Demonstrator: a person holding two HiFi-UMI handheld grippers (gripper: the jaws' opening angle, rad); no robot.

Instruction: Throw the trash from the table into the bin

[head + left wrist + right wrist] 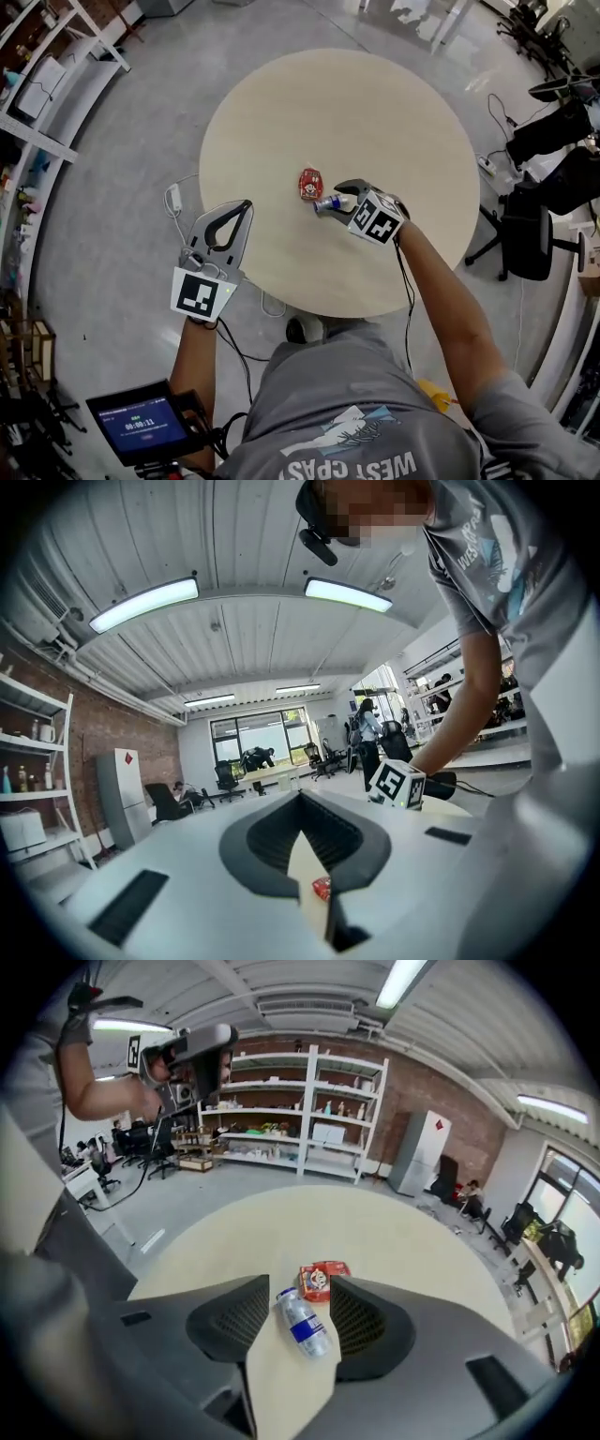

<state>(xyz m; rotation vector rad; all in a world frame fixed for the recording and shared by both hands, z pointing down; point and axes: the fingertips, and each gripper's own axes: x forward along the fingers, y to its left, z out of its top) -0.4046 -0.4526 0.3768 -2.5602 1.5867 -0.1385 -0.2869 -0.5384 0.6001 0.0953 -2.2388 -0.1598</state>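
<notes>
- Left claw (246, 204): jaws pressed together with nothing in them, held at the near-left edge of the round surface (375, 103).
- Red snack packet (310, 183): lies flat on the surface, to the right of the left claw and just beyond the tips of the right claw.
- Small plastic bottle (305, 1323): lies on its side between the right claw's jaws.
- Right claw (300, 1283): jaws partly apart, straddling the bottle without clamping it.
</notes>
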